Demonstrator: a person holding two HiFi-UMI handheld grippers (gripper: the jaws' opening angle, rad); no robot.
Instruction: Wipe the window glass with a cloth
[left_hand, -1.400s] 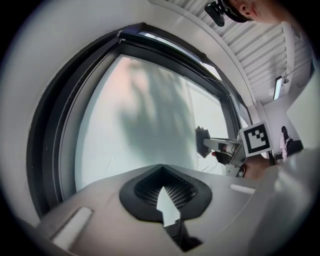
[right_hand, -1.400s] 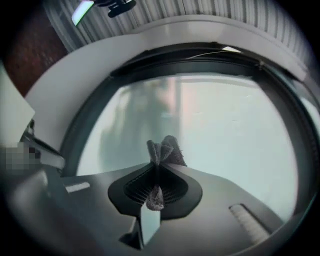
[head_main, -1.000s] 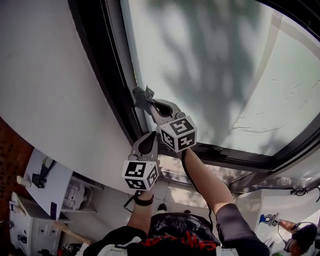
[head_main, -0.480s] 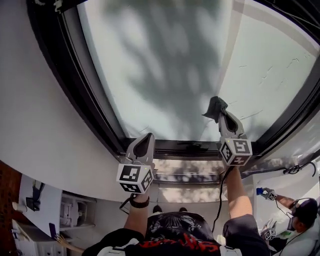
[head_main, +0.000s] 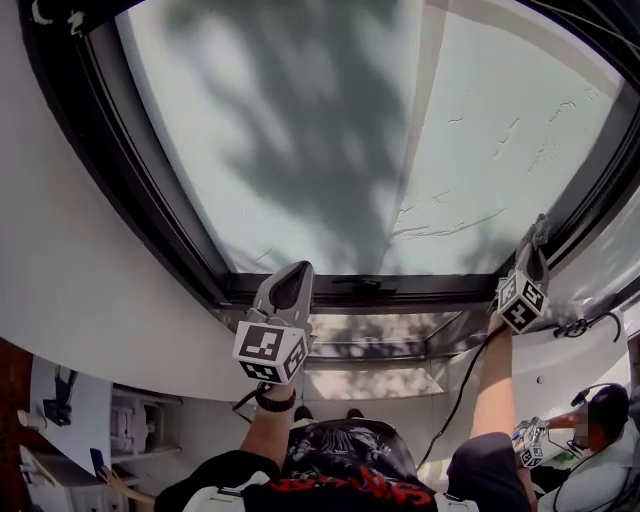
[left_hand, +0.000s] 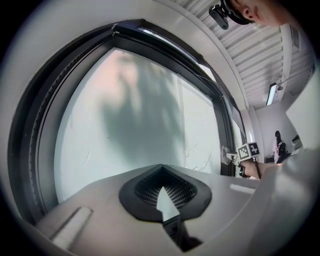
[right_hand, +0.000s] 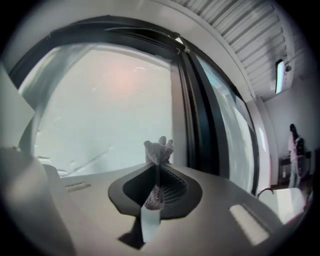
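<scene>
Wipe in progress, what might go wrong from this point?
Only a small tuft of cloth pokes past the right gripper, so its hard tips may scrape the glass. The gripper sits at the pane's lower right corner, by the dark frame; it may knock it or snag the cloth.

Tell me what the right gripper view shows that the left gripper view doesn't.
Only the right gripper view shows the cloth pinched in the jaws of the right gripper, its end poking up in front of the pane. Only the left gripper view shows the left gripper, jaws together on nothing, and the right gripper from outside at the window's right edge. Both show the window glass, its black frame and the ribbed ceiling.
</scene>
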